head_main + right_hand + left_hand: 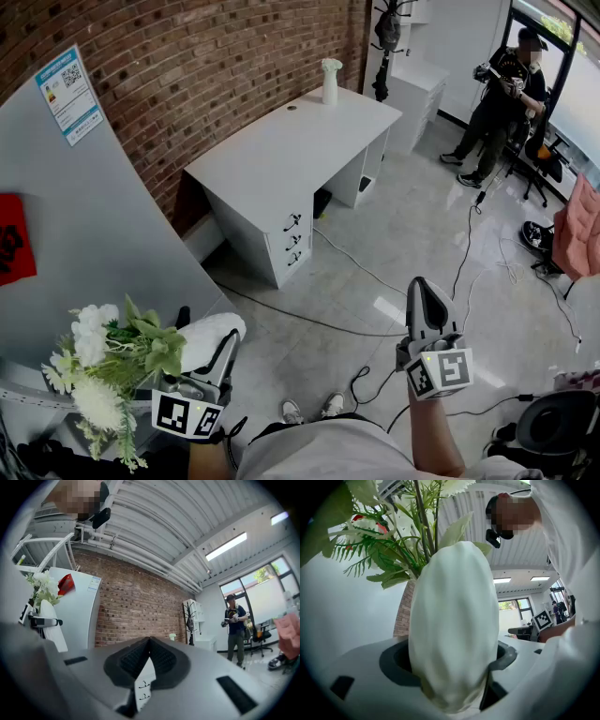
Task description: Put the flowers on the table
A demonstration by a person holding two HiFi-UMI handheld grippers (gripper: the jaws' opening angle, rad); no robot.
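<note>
A bunch of white flowers with green leaves stands in a white vase. My left gripper is shut on the vase at the lower left and holds it tilted above the floor. In the left gripper view the vase fills the space between the wide-set jaws, with the flowers above it. My right gripper is shut and holds nothing; its pads meet. The white table stands far ahead against the brick wall.
A small white vase sits on the table's far end. A grey panel rises close on my left. Cables trail over the floor. A person stands at the far right beside a white cabinet and a pink chair.
</note>
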